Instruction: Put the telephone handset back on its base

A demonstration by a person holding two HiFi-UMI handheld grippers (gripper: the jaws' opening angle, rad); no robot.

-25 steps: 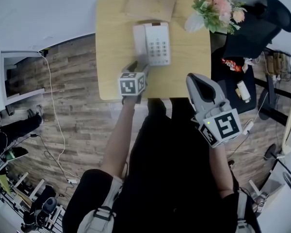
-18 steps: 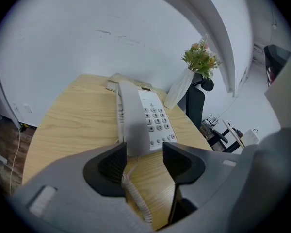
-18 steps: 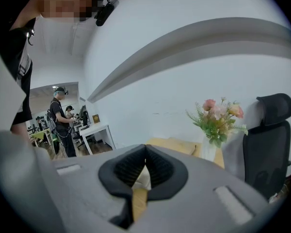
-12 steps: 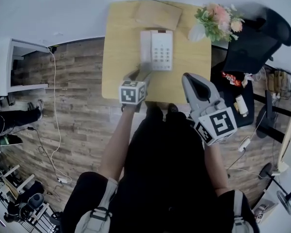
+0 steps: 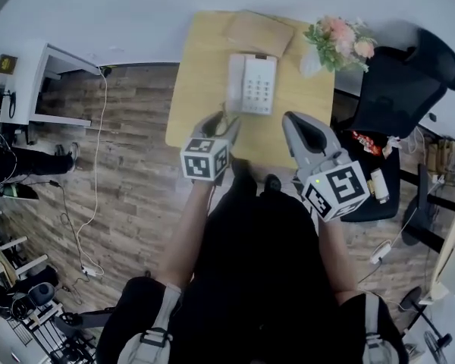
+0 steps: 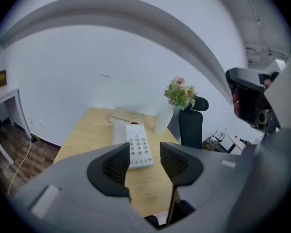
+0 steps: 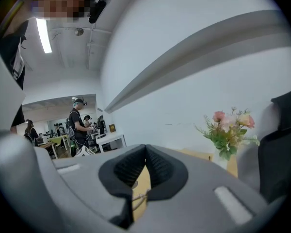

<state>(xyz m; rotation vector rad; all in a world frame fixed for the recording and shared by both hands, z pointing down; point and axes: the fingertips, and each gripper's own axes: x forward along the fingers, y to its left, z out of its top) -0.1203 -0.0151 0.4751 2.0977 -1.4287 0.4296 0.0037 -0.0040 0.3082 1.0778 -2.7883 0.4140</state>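
Pale wood tabletop [image 5: 205, 67] against a white wall: the telephone base [image 5: 258, 84] sits toward 12 o'clock, the handset [image 5: 235, 82] lying along its 9 o'clock side, apparently cradled. Left tongs [image 5: 221, 121], near the 6 o'clock edge, stand apart and empty, having just narrowed slightly. Right tongs [image 5: 302, 126] are pressed together on nothing. The job looks done, with only withdrawal left.

A white push-button telephone [image 5: 256, 84], handset [image 5: 234, 82] along its left side, is sitting on the light wooden table [image 5: 201, 89], a flat tan envelope [image 5: 259, 32] behind it and a vase of pink flowers [image 5: 337, 38] beside it.
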